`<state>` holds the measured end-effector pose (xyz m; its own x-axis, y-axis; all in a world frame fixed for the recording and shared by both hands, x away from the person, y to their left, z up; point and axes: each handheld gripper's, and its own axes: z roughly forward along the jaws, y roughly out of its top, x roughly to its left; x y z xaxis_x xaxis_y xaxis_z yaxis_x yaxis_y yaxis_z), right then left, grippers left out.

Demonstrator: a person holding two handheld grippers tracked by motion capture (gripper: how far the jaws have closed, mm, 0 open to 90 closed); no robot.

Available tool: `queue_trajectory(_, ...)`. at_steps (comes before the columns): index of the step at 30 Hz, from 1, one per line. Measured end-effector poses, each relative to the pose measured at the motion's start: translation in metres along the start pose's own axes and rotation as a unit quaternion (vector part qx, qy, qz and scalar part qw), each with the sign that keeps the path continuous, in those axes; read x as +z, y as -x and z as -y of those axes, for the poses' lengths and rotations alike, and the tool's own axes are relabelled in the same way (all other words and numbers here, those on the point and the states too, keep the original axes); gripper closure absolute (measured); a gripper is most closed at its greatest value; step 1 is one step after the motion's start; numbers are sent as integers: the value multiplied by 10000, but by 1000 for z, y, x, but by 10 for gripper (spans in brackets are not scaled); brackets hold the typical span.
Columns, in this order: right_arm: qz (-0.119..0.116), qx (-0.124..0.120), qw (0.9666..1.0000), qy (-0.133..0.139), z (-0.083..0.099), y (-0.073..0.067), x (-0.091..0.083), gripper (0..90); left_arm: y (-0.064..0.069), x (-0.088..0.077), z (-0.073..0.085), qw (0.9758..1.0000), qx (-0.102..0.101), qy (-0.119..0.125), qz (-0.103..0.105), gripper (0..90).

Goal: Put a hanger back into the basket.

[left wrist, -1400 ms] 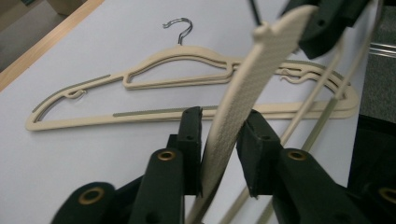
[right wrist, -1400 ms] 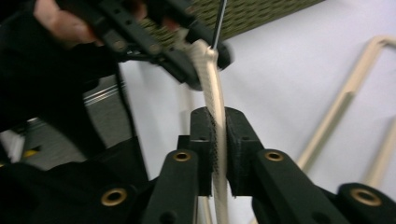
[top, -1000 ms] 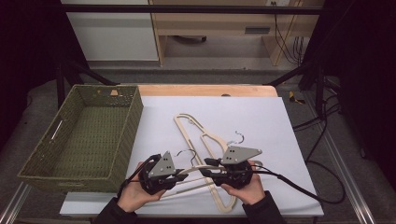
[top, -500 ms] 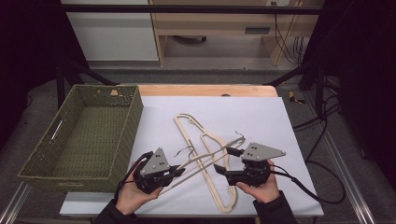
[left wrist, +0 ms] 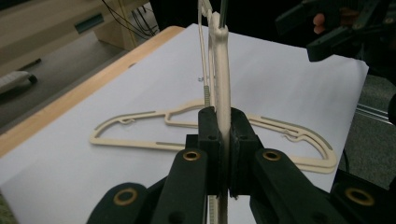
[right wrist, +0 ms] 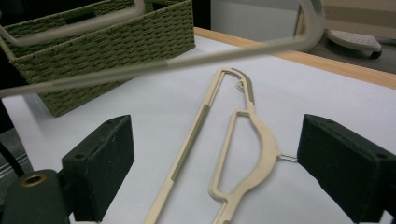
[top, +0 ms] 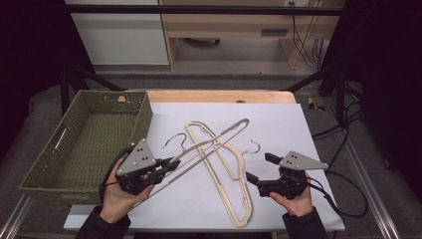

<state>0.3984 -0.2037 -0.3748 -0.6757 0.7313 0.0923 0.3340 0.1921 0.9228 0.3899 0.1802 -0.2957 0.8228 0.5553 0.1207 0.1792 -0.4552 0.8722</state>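
- Currently, one cream hanger [top: 211,144] is clamped at its end by the left gripper [top: 171,163], jaws closed tight on the plastic as seen in the left gripper view; it is raised off the paper, slanting toward 1 o'clock.
- A second hanger [top: 226,174] is left flat on the white paper [top: 278,124], crossed under the lifted one, running toward 5 o'clock.
- The right gripper [top: 258,168] is held open and empty at 3 o'clock of the flat hanger, jaws spread wide.
- The woven basket [top: 74,144] sits at 9 o'clock, nothing seen inside.
- Step judged: first hanger picked, transfer to basket pending.
- Next move calls for the lifted hanger to be swung toward 9 o'clock, clear of the basket rim, without the flat one being snagged.
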Motion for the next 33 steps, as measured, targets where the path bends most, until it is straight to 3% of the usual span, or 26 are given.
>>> queue_trajectory(8, 140, 47, 9998, 103, 2, 4, -7, 73, -35, -32, -16, 9997, -79, 94, -198, 859)
queue_trajectory(11, 166, -7, 9998, 67, 3, 4, -7, 68, -51, -43, -17, 9994, -78, 62, -331, 859)
queue_trajectory(17, 202, -17, 9998, 32, 3, 4, -7, 64, -80, -65, -13, 9984, -264, 167, -473, 859)
queue_trajectory(21, 208, -32, 9998, 50, 4, 5, -9, 62, -98, -77, -10, 9971, -257, 101, -709, 859)
queue_trajectory(30, 238, 48, 9997, 50, 6, 8, -10, 61, -148, -93, 16, 9927, -556, -47, -1067, 858)
queue_trajectory(33, 246, 40, 9997, 31, 6, 8, -10, 60, -161, -96, 30, 9908, -766, -105, -1109, 859)
